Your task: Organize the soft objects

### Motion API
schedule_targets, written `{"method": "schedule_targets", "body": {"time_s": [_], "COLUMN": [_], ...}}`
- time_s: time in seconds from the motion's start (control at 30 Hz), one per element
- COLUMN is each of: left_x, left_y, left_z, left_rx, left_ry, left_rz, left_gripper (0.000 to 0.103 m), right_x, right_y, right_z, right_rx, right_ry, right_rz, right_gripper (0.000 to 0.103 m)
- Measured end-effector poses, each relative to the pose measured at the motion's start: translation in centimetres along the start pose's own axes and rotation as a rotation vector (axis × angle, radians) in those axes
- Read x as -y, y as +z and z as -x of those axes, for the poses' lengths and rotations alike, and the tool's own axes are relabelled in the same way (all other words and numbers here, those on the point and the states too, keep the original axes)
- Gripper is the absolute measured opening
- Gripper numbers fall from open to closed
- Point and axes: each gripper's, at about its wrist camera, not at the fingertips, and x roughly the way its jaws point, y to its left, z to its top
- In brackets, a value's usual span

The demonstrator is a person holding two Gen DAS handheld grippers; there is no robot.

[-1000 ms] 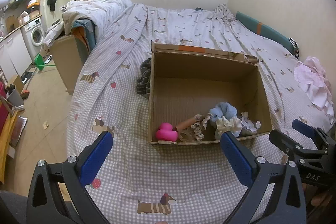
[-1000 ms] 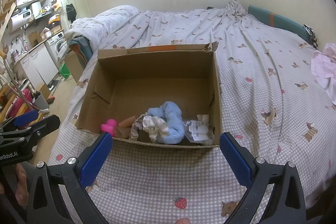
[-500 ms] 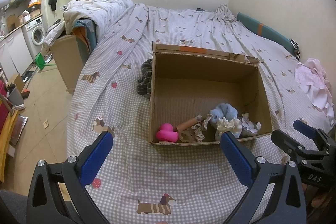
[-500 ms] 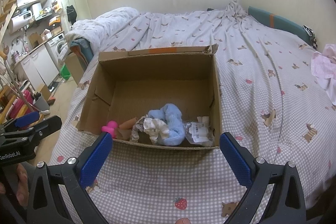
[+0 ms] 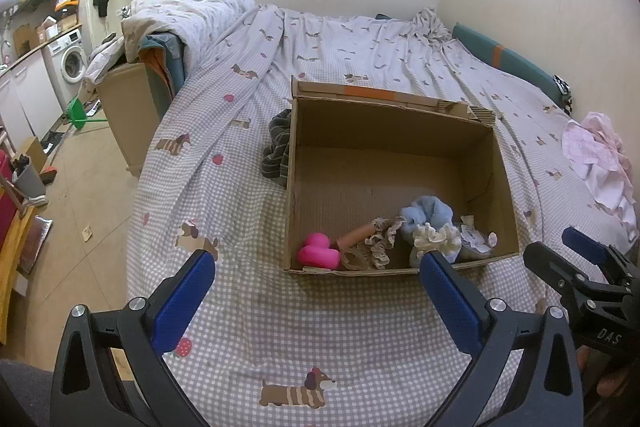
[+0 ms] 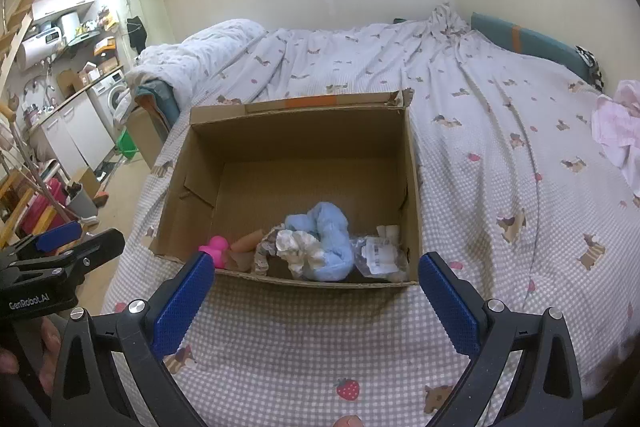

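Note:
An open cardboard box (image 5: pixel 496 163) (image 6: pixel 412 187) stands on the bed. Along its near wall lie a pink toy (image 5: pixel 318 254) (image 6: pixel 216 247), a brown lace-trimmed piece (image 5: pixel 374 241), a blue fluffy cloth (image 5: pixel 428 213) (image 6: pixel 330 231), a cream ruffled piece (image 5: pixel 436 239) (image 6: pixel 298 247) and a clear packet (image 5: pixel 474 239) (image 6: pixel 378 253). My left gripper (image 5: pixel 316 301) is open and empty, in front of the box. My right gripper (image 6: pixel 316 301) is open and empty too, beside the left one. A dark striped cloth (image 5: pixel 278 147) lies against the box's left side.
A pink garment (image 5: pixel 600 163) (image 6: pixel 618 131) lies on the bed at far right. A folded duvet (image 5: pixel 192 15) is piled on a cabinet left of the bed. A teal pillow (image 5: pixel 508 61) lies along the right wall. A washing machine (image 5: pixel 72 61) and clutter stand at far left.
Both grippers have drawn back slightly from the box; the view has widened a little. Nothing on the bed or in the box has moved.

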Motion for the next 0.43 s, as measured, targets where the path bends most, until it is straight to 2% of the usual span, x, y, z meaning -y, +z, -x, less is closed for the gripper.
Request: {"method": "schedule_targets", "body": {"time_s": [0.43], "left_x": [0.4], "left_y": [-0.08], "left_z": [-0.38], "left_rx": [-0.005], "left_ry": [-0.038], "left_rz": [0.008], "left_gripper": [0.102], "right_x": [-0.17], "right_y": [-0.02], "right_z": [-0.12], "right_rx": [0.003], "right_ry": [0.013], "right_rz": [-0.02], "right_gripper": [0.103]}}
